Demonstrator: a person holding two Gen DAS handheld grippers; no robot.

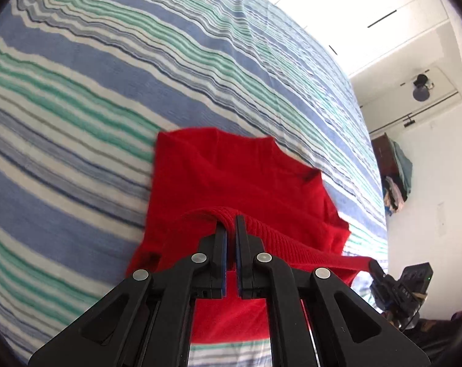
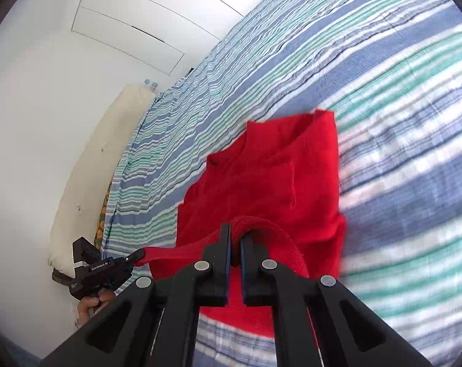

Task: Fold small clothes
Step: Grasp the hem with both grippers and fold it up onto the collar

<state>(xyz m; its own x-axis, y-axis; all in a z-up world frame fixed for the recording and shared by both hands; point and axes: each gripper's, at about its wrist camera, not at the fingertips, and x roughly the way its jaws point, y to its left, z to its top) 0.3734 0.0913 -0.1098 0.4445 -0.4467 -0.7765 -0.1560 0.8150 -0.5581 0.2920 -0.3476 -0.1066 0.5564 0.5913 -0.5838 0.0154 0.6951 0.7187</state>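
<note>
A small red garment [image 1: 240, 177] hangs over the striped bedspread [image 1: 78, 98], held up by its ribbed waistband. My left gripper [image 1: 230, 223] is shut on the waistband near one end. My right gripper [image 2: 235, 232] is shut on the waistband's other end; the garment [image 2: 276, 177] hangs below it. The band is stretched between the two. The right gripper shows at the right edge of the left wrist view [image 1: 376, 267], and the left gripper shows at the lower left of the right wrist view [image 2: 139, 255]. The garment's lower part trails toward the bed.
The blue, green and white striped bedspread [image 2: 383, 107] fills most of both views. A cream pillow [image 2: 87, 168] stands along the white wall. White wardrobe doors [image 1: 368, 6] lie beyond the bed. A pile of clothes [image 1: 396, 183] sits on dark furniture by the wall.
</note>
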